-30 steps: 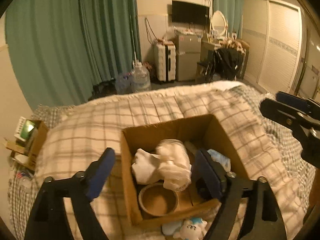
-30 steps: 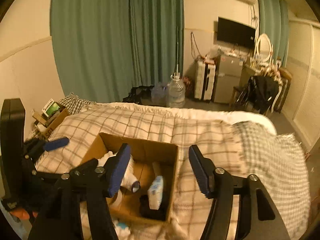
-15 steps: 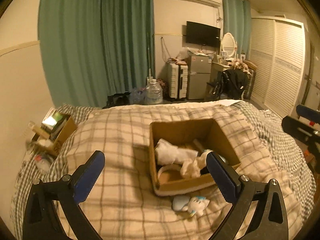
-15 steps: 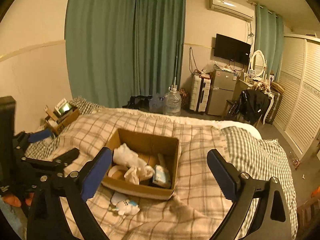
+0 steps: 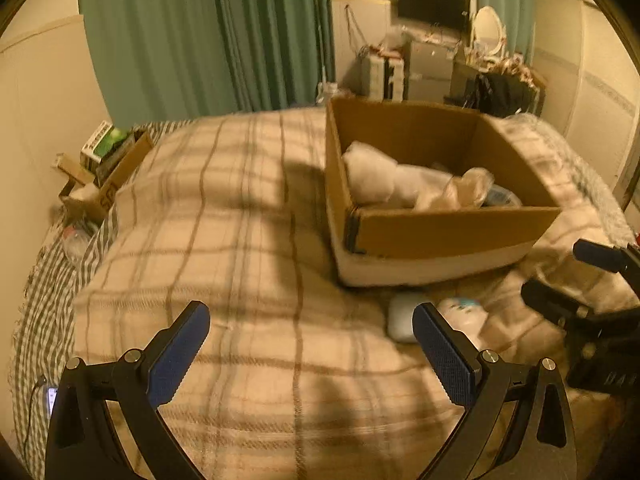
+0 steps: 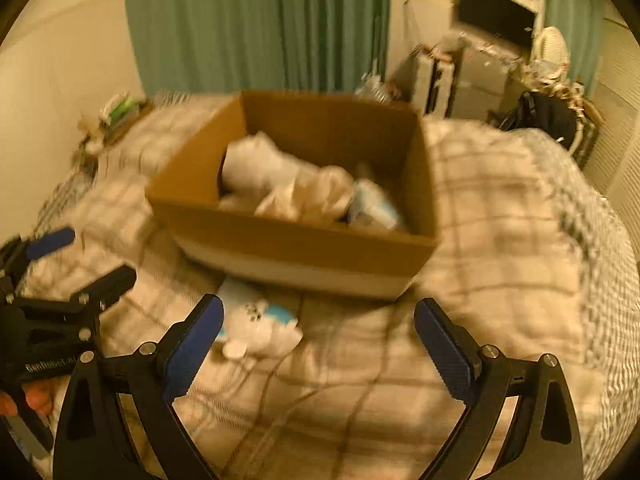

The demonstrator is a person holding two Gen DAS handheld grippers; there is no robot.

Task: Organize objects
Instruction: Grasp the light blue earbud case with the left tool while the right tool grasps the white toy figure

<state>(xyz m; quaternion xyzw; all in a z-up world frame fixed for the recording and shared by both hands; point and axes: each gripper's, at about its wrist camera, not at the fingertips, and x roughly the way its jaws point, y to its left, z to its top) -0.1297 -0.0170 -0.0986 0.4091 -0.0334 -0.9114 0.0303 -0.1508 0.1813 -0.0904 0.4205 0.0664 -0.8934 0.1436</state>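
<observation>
A cardboard box (image 5: 448, 232) sits on the plaid bed; it also shows in the right wrist view (image 6: 304, 240). It holds white cloth bundles (image 5: 384, 184) (image 6: 260, 168) and a pale blue pack (image 6: 372, 208). A small white and blue plush toy (image 6: 260, 328) lies on the blanket just in front of the box, also in the left wrist view (image 5: 460, 312). My left gripper (image 5: 310, 344) is open and empty, low over the blanket left of the toy. My right gripper (image 6: 318, 340) is open and empty, with the toy by its left finger.
The plaid blanket (image 5: 240, 220) covers the bed. A small box of clutter (image 5: 108, 160) stands by the wall at the left. Green curtains (image 5: 208, 36), a suitcase, a fridge, a TV and a chair stand beyond the bed. Each gripper shows in the other's view (image 5: 592, 312) (image 6: 52, 312).
Both grippers have dropped low and close to the blanket in front of the box. The box and plush toy now look much nearer. Both stay open and empty.
</observation>
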